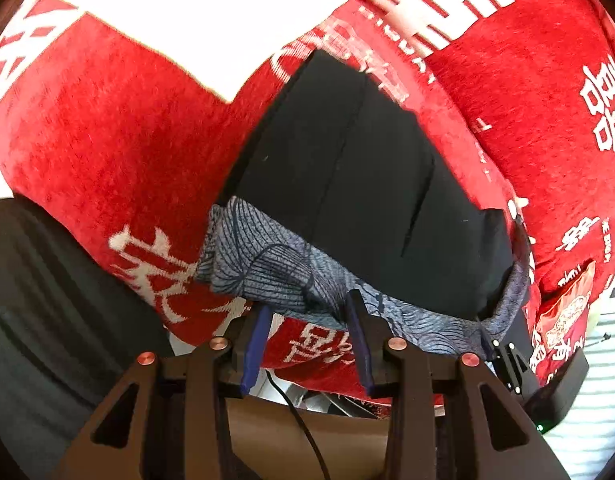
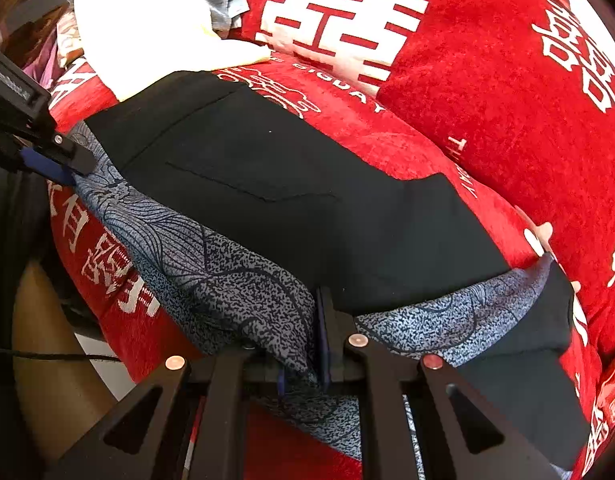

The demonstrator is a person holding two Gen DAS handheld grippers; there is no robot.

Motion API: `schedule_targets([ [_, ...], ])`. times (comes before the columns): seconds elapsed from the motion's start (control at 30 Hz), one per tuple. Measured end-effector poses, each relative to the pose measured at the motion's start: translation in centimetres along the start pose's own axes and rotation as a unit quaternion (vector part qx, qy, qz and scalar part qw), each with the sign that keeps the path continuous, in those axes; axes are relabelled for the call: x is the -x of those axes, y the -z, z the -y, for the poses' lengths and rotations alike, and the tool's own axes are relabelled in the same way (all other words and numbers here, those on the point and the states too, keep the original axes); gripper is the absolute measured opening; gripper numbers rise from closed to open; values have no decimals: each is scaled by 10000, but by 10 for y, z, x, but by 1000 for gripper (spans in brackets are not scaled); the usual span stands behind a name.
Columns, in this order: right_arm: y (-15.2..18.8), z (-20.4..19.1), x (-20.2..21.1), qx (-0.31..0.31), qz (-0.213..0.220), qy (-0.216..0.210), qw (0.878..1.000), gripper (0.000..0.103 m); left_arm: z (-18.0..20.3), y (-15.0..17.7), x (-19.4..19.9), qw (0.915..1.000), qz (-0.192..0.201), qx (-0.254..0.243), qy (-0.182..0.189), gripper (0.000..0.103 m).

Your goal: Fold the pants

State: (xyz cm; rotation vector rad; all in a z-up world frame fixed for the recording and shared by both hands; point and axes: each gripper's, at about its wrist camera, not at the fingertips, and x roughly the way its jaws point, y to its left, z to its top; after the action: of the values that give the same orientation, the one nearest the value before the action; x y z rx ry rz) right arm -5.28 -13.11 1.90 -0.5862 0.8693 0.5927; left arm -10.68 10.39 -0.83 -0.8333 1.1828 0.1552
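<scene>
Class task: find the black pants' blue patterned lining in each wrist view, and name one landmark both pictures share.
Left wrist view: patterned lining runs across lower centre, below the black pants.
Right wrist view: lining sweeps from left to lower centre, clamped in the right gripper.
Shared landmark: red blanket.

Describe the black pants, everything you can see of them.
The black pants lie flat on the red blanket, smooth dark cloth with stitched seams and a slit pocket. Their near edge is turned out, showing a blue-grey patterned lining. The right gripper is shut on that lining; the left gripper stands open at its edge. A white cloth lies beyond.
</scene>
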Motion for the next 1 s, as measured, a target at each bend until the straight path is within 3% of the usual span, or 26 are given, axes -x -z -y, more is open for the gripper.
schedule_targets([
  [0.23, 1, 6, 3, -189, 11, -142, 9997, 13, 42, 6, 14, 9969, 273, -726, -106, 39],
  [0.43, -3, 15, 8, -335, 50, -314, 9989, 13, 52, 1, 2, 9949, 286, -857, -452, 39],
  [0.6, 0, 2, 3, -29, -55, -144, 9999, 17, 60, 0, 5, 9905, 435, -1169, -583, 39],
  [1.0, -2, 2, 2, 155, -150, -17, 9998, 15, 68, 0, -7, 9837, 405, -1446, -990, 39],
])
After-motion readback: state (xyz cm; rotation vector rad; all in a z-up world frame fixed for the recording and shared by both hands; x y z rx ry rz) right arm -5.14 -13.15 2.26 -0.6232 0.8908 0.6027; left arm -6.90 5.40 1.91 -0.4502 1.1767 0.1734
